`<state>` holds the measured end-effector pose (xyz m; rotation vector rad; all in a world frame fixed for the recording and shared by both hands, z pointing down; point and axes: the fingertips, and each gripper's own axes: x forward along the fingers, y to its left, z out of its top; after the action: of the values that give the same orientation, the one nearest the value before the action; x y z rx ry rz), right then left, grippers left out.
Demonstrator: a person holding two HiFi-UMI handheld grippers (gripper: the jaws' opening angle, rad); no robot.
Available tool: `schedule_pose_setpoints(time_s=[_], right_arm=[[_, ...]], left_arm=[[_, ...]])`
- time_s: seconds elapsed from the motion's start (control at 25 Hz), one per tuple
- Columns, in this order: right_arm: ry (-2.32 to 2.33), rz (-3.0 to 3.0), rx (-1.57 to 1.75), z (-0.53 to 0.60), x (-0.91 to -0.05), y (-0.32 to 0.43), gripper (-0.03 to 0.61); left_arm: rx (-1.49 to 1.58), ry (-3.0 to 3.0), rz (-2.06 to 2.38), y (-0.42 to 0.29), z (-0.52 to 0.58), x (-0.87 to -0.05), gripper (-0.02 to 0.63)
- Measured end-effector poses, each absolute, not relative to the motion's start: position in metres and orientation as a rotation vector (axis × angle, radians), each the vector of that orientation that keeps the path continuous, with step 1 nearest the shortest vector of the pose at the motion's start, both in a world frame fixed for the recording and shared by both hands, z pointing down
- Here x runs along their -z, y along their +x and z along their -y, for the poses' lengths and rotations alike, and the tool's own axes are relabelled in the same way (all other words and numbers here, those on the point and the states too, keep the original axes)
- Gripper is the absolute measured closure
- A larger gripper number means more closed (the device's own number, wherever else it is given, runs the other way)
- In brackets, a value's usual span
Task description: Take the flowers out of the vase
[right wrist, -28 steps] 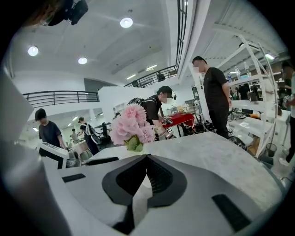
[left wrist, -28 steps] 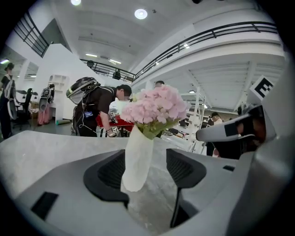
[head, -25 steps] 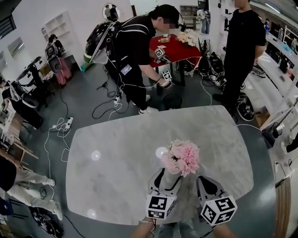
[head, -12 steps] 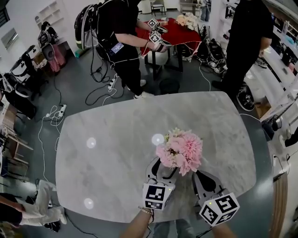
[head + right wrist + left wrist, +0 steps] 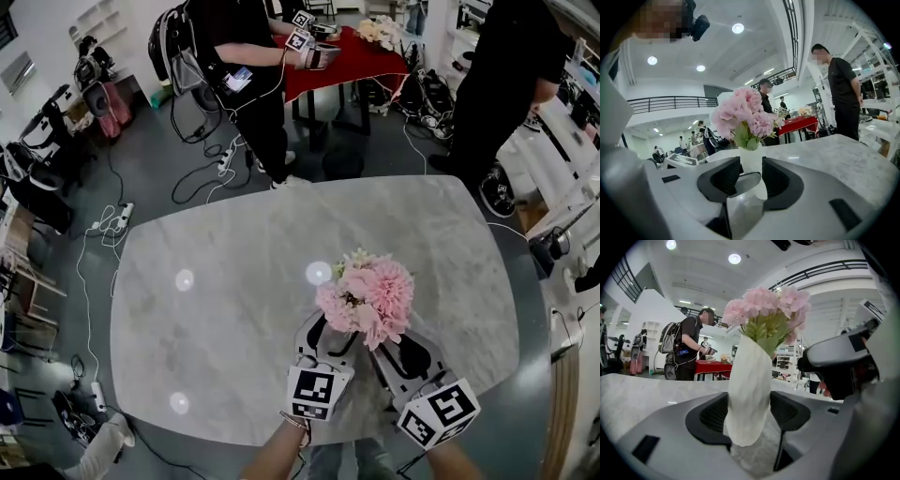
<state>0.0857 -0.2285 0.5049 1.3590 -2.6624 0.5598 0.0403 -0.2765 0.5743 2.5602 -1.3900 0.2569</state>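
A bunch of pink flowers (image 5: 366, 295) stands in a white ribbed vase (image 5: 747, 380) on the marble table (image 5: 234, 309), near its front edge. My left gripper (image 5: 336, 339) reaches in from below and has the vase's body between its pads (image 5: 712, 413). Its jaws have just been closing and both pads meet the vase's sides. To the right, my right gripper (image 5: 398, 354) points at the vase from close by. Its jaws have just been opening and grip nothing. In the right gripper view the flowers (image 5: 740, 115) and vase (image 5: 752, 161) show beyond its open jaws.
A red table (image 5: 347, 61) stands beyond the marble table, with a person (image 5: 234, 66) holding marker-cube grippers beside it. Another person in black (image 5: 506, 84) stands at the back right. Cables (image 5: 112, 234) trail over the floor to the left.
My right gripper has swung left toward the vase and its jaws have parted. My left gripper has settled around the vase. The person at the red table has shifted.
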Motion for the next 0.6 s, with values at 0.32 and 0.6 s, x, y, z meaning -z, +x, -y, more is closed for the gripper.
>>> schedule_pose_setpoints(time_s=[0.32, 0.6], right_arm=[[1.310, 2.769, -0.473, 0.258, -0.496, 0.073, 0.385], [1.272, 2.824, -0.366, 0.275, -0.479, 0.072, 0.385]], left_arm=[[-0.263, 2.569, 1.387, 0.043, 0.276, -0.576, 0.327], [-0.274, 2.575, 1.382, 0.049, 0.277, -0.578, 0.328]])
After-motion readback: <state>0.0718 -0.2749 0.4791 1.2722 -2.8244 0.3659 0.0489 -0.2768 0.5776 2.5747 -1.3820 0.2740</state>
